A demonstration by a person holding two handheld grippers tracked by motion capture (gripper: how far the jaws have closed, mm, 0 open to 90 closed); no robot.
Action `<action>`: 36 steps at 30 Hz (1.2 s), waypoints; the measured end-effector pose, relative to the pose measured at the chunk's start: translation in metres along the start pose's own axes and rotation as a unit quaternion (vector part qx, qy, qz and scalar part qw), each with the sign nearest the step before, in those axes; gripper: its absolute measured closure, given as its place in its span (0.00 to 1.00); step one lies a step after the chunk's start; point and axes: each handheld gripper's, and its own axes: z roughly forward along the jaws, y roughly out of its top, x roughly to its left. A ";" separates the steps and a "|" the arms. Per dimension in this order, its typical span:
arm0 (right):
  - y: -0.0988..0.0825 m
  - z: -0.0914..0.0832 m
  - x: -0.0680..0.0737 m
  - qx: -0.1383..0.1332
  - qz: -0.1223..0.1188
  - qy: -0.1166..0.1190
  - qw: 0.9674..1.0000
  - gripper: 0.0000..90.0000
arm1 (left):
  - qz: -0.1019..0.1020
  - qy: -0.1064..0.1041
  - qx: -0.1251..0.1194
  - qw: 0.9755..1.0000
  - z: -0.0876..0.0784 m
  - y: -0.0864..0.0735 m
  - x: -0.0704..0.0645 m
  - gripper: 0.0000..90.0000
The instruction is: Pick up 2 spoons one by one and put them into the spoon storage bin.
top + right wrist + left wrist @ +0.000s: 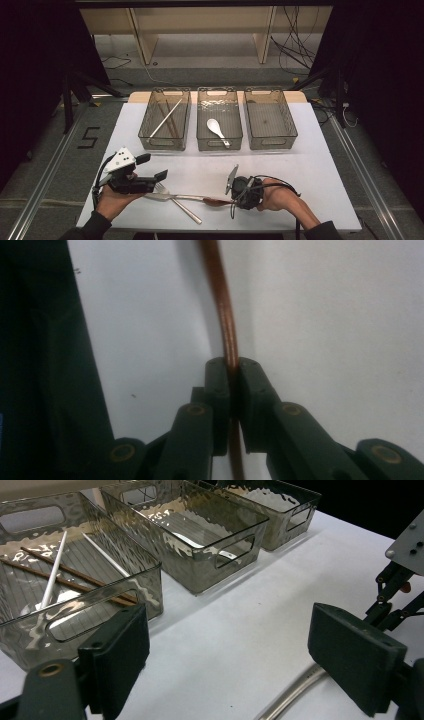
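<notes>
**Right tool clamps a copper-brown handle at the desk's near edge**

The right tool (pixel 233 390) has its jaws pressed tight on a thin, glossy, copper-brown utensil handle (pixel 226 325). The handle curves gently and lies flat on the white desk (pixel 310 150), close to the near edge, a little right of the middle. In the high view its reddish end (pixel 216 202) meets a silver spoon (pixel 161 197) and a silver fork (pixel 176 202) that cross each other towards the near left corner. The left tool (pixel 227 667) hovers just above those two with its jaws wide apart and nothing between them. Three clear bins (pixel 219 141) stand along the far edge.
</notes>
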 end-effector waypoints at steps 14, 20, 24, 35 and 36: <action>-0.013 -0.027 -0.012 -0.071 0.039 0.009 0.997 0.95 | 0.001 0.002 -0.001 1.000 0.000 0.000 0.001 0.18; -0.016 -0.034 -0.023 -0.117 0.076 -0.012 0.990 0.95 | 0.001 0.002 -0.001 1.000 -0.001 0.000 0.002 0.18; -0.017 -0.039 -0.029 -0.144 0.108 -0.027 0.983 0.95 | 0.000 0.002 -0.003 1.000 -0.001 0.000 0.002 0.18; -0.015 -0.047 -0.040 -0.198 0.159 -0.066 0.965 0.95 | -0.008 -0.003 -0.011 1.000 -0.002 0.000 0.002 0.18; -0.014 -0.048 -0.041 -0.204 0.161 -0.071 0.963 0.95 | -0.011 -0.004 -0.013 1.000 -0.002 0.000 0.002 0.18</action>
